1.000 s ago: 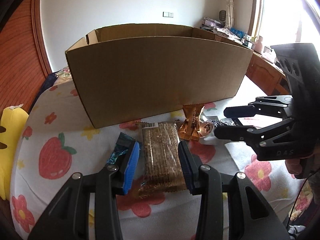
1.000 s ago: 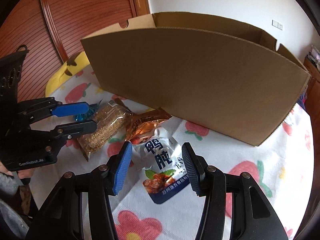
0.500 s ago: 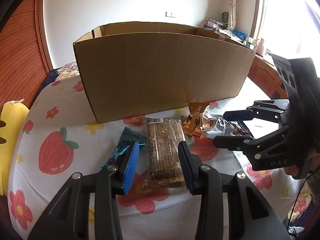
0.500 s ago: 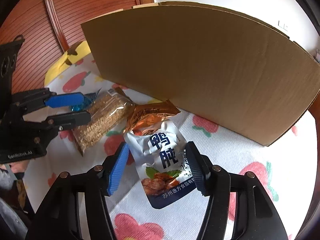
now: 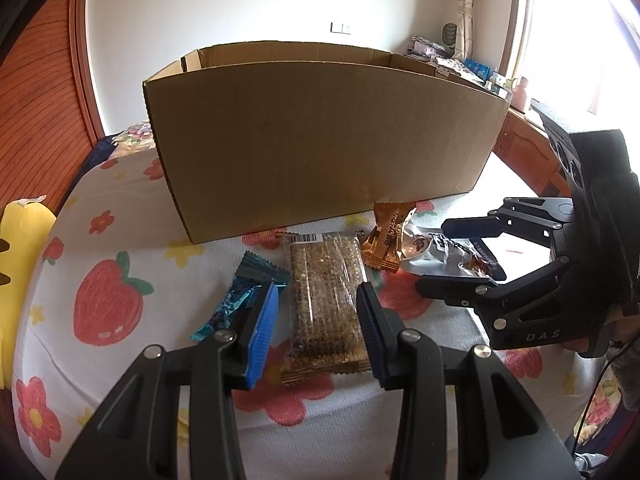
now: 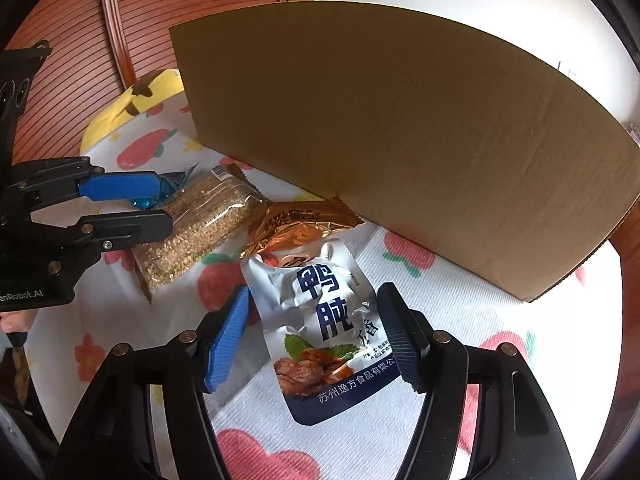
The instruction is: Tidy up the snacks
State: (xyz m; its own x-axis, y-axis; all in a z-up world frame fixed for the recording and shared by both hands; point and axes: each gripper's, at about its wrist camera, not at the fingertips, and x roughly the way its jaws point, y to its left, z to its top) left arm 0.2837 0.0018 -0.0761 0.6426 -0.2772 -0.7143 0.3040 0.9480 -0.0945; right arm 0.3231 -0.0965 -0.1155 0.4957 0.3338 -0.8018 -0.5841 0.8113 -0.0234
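Currently at the pick-up step, nothing yet boxed that can be seen. Right gripper (image 6: 310,334): jaws have just been opening and stand apart around the silver foil pouch with blue print (image 6: 320,320), lower centre of its view, pads clear of it. Left gripper (image 5: 316,330): jaws apart, straddling the clear-wrapped grain bar (image 5: 326,300) at lower centre, not pressing. Blue twist wrapper (image 5: 240,296) and gold packet (image 5: 386,240) lie beside it on the strawberry-print cloth (image 5: 108,304). Next, probably: close, lift over the brown cardboard box (image 5: 320,152) wall behind.
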